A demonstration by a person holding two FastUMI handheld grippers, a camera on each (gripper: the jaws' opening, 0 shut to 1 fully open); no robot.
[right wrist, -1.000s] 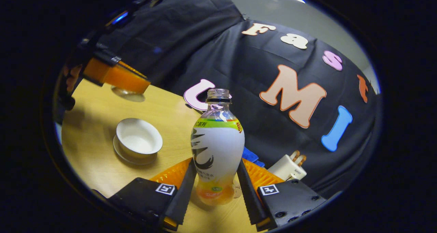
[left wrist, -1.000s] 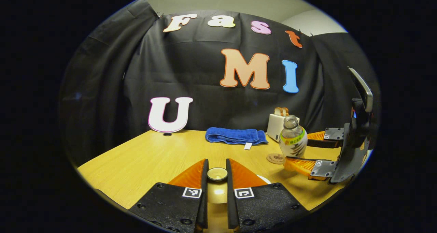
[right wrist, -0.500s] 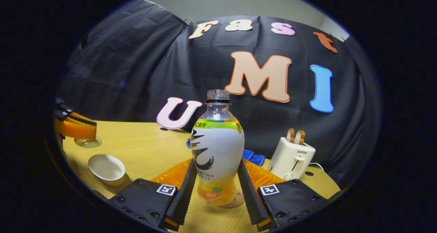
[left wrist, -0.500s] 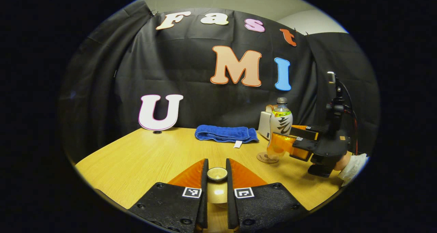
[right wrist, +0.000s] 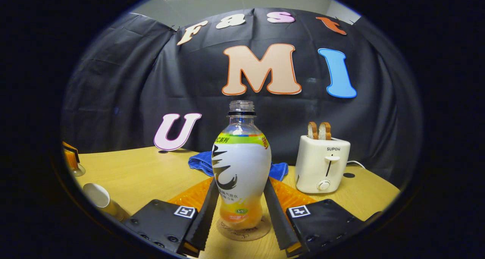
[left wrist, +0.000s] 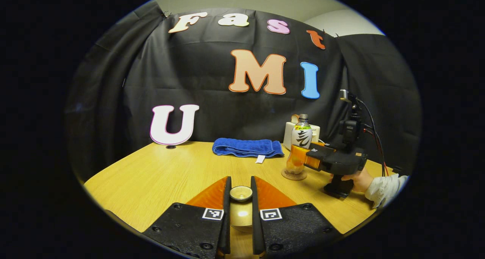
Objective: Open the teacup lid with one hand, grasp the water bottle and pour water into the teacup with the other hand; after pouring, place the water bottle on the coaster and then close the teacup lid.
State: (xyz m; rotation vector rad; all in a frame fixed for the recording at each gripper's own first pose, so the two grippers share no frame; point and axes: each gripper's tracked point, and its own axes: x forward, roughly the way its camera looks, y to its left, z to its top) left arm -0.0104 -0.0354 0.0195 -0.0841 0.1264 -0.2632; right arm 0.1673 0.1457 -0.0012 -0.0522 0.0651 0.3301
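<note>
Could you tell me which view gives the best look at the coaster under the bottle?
The right gripper view: the coaster lies close, under the upright bottle. The left gripper view shows it far off, a small disc beneath the bottle.

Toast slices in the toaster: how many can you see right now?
2. Both stand side by side in the top slots of the toaster, right of the water bottle in the right gripper view: left slice, right slice.

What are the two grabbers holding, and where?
Right hand-held gripper holds the bottle by its lower body. Left hand-held gripper pinches the teacup lid by its knob.
</note>
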